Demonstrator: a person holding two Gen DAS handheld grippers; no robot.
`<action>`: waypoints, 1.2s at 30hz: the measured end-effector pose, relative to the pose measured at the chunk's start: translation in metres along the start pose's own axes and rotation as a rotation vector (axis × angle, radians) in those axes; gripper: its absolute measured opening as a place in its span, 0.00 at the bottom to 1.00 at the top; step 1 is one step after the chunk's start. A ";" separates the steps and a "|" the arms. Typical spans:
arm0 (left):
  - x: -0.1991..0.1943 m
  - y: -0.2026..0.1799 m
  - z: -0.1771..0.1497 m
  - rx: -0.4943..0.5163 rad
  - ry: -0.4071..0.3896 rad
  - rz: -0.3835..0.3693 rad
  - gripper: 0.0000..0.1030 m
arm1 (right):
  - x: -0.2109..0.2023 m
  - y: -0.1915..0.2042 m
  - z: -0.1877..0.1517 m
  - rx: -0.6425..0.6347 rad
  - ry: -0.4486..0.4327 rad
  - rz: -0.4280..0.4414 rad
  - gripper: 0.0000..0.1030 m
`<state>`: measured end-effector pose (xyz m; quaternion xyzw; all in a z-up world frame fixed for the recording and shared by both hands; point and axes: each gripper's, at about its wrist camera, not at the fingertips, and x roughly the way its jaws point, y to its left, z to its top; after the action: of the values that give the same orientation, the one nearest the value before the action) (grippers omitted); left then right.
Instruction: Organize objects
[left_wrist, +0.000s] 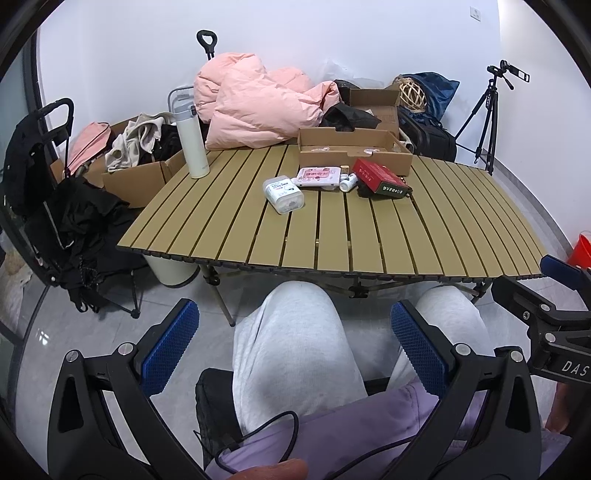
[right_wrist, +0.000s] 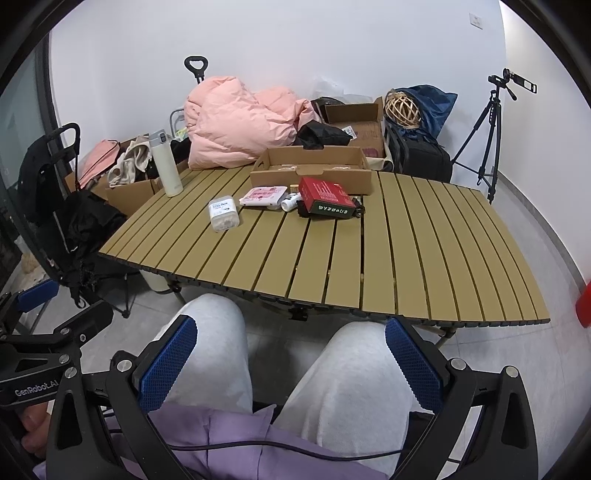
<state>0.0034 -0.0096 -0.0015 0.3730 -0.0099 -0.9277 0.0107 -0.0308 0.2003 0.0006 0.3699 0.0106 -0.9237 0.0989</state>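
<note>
Both the left gripper (left_wrist: 295, 339) and right gripper (right_wrist: 290, 354) are gaping fully open, holding nothing, hovering over the person's knees, while the red box (left_wrist: 380, 179), pink packet (left_wrist: 319, 176) and white container (left_wrist: 282, 194) are lying near the slatted table's (left_wrist: 258, 236) far edge, just before the cardboard tray (left_wrist: 354, 149).

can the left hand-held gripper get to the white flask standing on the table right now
Probably yes. The left hand-held gripper is open and empty above the person's lap. The white flask stands upright alone near the far left corner of the table, with bare slats in front; it looks a long stretch.
</note>
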 end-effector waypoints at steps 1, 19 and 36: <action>0.000 0.001 0.000 -0.001 0.000 0.000 1.00 | 0.000 0.001 0.001 -0.002 -0.002 -0.002 1.00; 0.006 -0.001 -0.004 -0.002 0.032 -0.028 1.00 | 0.003 -0.003 0.002 -0.002 -0.004 -0.012 1.00; 0.090 0.017 0.051 -0.025 0.044 -0.229 1.00 | 0.093 -0.022 0.018 -0.015 0.094 0.182 1.00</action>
<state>-0.0965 -0.0285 -0.0271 0.3917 0.0448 -0.9145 -0.0905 -0.1131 0.2041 -0.0508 0.4113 -0.0112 -0.8926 0.1845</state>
